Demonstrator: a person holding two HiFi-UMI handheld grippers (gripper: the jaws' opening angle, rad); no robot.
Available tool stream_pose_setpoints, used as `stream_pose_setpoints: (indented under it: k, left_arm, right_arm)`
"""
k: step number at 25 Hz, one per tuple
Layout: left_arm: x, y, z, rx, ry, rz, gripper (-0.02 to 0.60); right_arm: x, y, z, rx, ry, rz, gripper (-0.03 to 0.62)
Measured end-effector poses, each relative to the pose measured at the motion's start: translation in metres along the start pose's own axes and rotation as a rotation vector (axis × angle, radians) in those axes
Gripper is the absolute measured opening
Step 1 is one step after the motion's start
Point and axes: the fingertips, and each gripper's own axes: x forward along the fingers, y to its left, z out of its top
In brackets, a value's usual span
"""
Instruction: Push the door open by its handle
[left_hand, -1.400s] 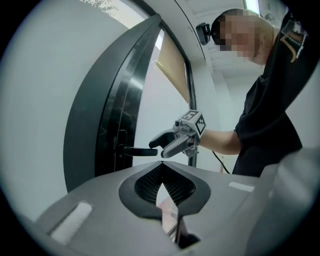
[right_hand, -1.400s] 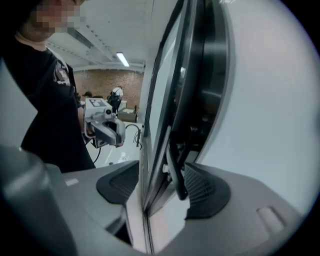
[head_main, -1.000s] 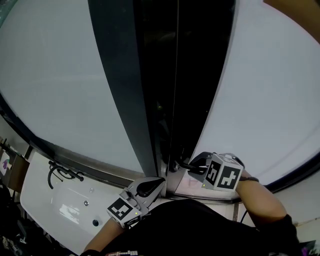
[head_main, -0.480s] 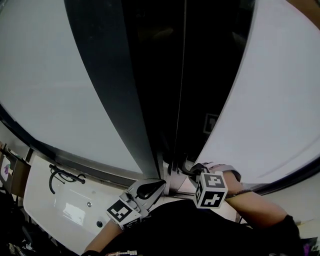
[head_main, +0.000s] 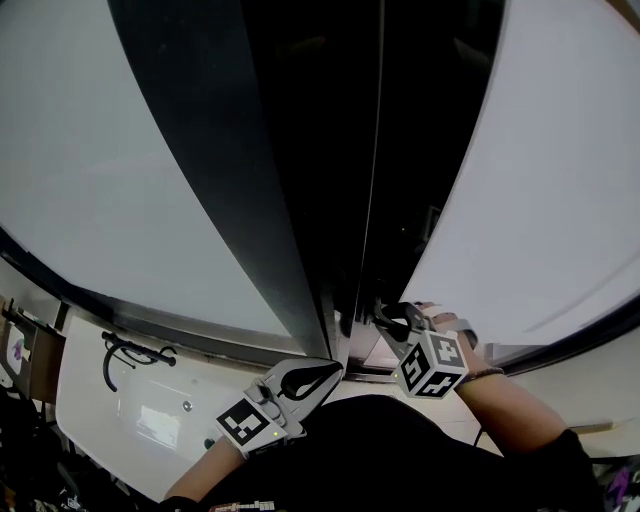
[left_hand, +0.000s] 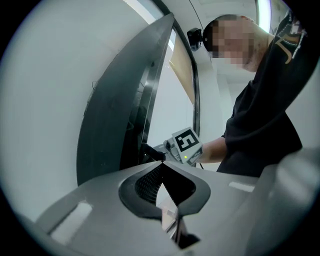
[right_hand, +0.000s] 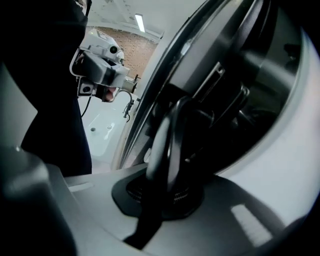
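Note:
The dark door (head_main: 290, 150) stands between pale wall panels, with a black gap beside its edge. Its black lever handle (head_main: 383, 316) sits low at the door's edge. My right gripper (head_main: 393, 320) is shut on that handle. In the right gripper view the curved handle (right_hand: 162, 140) rises straight out from between the closed jaws. My left gripper (head_main: 335, 372) hangs close to my body, shut and empty, its tips (left_hand: 161, 164) meeting and aimed toward the handle (left_hand: 150, 151) and the right gripper's marker cube (left_hand: 186, 145).
A white basin (head_main: 130, 410) with a black tap (head_main: 135, 352) lies at the lower left, below the door frame. White panels (head_main: 560, 150) flank the door on both sides. My dark sleeve and torso fill the bottom of the head view.
The right gripper has closed on the handle and its marker cube has turned and dropped slightly. The dark opening beside the door looks wider. The left gripper has hardly moved.

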Motion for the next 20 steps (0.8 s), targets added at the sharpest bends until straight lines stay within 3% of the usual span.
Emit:
stream_pose_setpoints:
  k: [7,12,20]
  left_arm:
    - [0.022,-0.001,0.000,0.013,0.040,-0.035,0.000]
    - [0.059,-0.031,-0.006,0.051,0.043,-0.067,0.000]
    - [0.153,-0.014,0.001,0.029,0.023,0.122,0.000]
  right_arm:
    - [0.036,-0.054,-0.007,0.001,0.026,0.029,0.002]
    - [0.055,-0.072,-0.021,0.004,0.027,0.058,0.002]
    - [0.092,-0.133,-0.029,-0.008,-0.077,0.159,0.003]
